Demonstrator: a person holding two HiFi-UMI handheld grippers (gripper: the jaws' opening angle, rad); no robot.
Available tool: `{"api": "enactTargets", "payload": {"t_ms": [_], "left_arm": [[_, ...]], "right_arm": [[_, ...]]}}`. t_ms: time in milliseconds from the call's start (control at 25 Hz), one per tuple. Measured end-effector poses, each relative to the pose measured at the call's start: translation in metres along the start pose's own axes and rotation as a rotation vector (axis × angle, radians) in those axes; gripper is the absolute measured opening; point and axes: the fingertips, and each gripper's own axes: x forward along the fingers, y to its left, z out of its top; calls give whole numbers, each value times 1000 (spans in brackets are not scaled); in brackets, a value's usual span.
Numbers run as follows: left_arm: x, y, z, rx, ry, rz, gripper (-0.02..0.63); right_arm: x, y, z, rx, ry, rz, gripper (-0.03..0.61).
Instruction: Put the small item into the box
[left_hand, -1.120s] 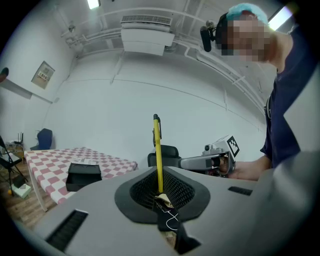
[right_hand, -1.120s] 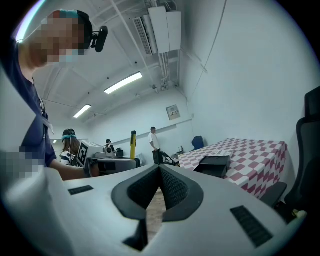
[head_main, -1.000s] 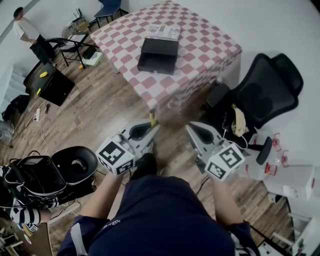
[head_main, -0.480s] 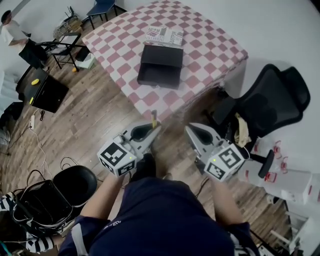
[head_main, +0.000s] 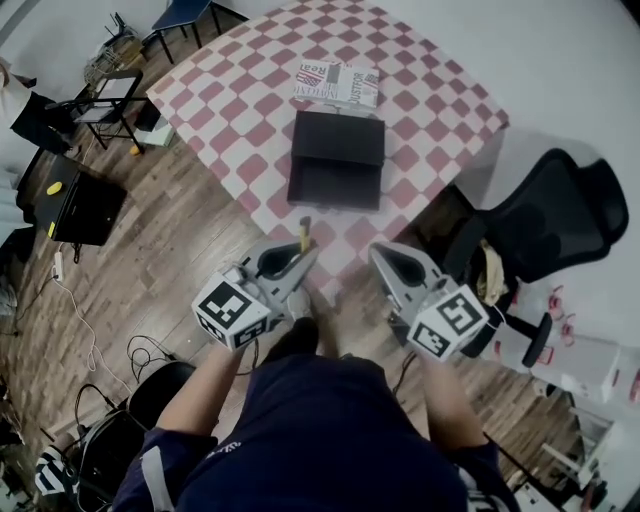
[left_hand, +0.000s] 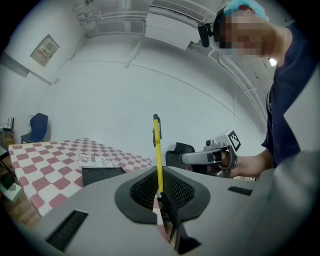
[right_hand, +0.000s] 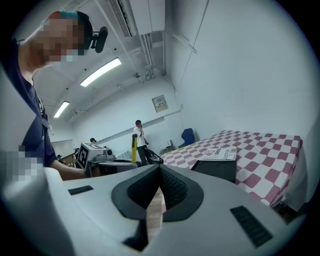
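Left gripper: jaws together, clamped on a thin yellow stick. In the left gripper view the yellow stick stands upright out of the closed pads, dark clip-like tip at its top, lower end pinched where the left gripper meets.

Right gripper: jaws closed. In the right gripper view the pads of the right gripper touch at the tips with nothing between them; only a sliver of wooden floor shows through the slot below.

Both tools are held side by side, apart from each other, at the near edge of the checked table, short of the black box. From the head view the stick's tip overlaps the near edge of the table, on the near side of the box and not touching it.

The black box lies toward the table's near edge, roughly mid-width. A printed sheet lies just beyond its far side, toward the far edge; cannot tell whether they touch. The same pair shows in the left gripper view as black box with printed sheet behind it.

A black office chair stands near the table's right corner. A bystander stands well off across the room.
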Motion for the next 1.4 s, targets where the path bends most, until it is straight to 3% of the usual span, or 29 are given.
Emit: {"api": "enactTargets", "payload": {"t_ms": [520, 920, 1120, 1400], "left_arm": [[25, 80, -4, -17, 63, -40, 48], [71, 110, -16, 12, 121, -14, 48], [100, 126, -34, 73, 214, 4, 48], [150, 150, -78, 214, 410, -25, 48]], "right_arm": [[67, -38, 16, 13, 43, -49, 11], [93, -78, 12, 36, 79, 1, 11], [100, -104, 6, 67, 106, 38, 11], [101, -144, -9, 111, 133, 52, 11]]}}
